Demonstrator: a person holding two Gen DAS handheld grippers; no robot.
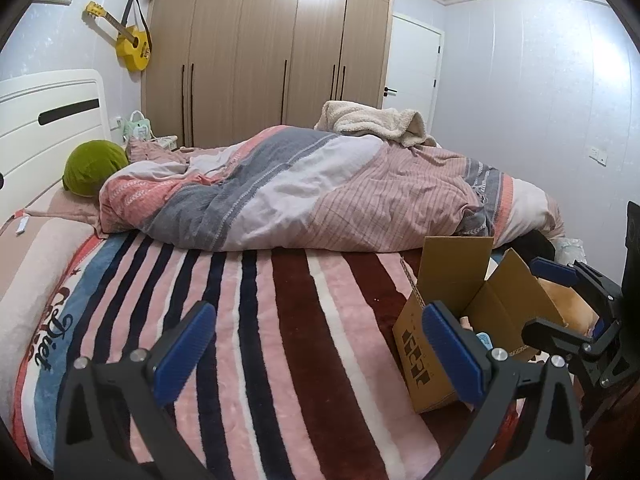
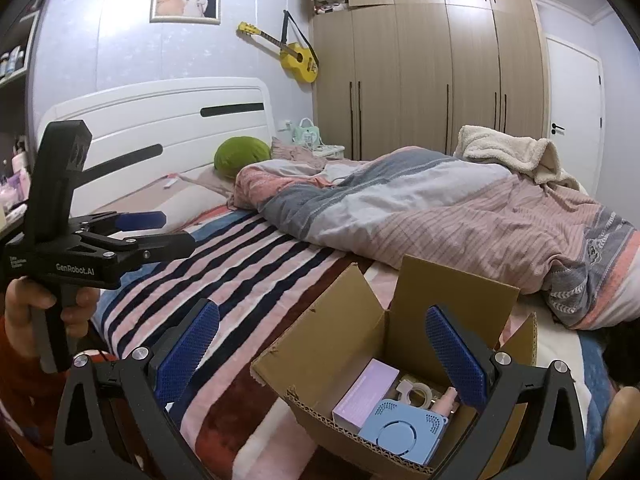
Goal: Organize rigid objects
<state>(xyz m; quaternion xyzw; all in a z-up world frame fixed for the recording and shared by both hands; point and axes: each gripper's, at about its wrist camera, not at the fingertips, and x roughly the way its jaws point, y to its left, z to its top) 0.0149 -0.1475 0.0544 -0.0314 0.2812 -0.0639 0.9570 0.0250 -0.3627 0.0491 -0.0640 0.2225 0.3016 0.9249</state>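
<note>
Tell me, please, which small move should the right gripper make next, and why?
Probably lower the right gripper into the open cardboard box toward the blue device. It hangs open and empty just above the box, which holds the rigid items; the blanket nearby shows none.

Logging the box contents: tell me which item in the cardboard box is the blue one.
The flat blue device with a round centre, nearest the camera. Beside it are a lilac box, a clear tape roll and a pink item.

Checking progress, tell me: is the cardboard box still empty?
No, the cardboard box already holds a lilac box, a tape roll and a blue device.
</note>
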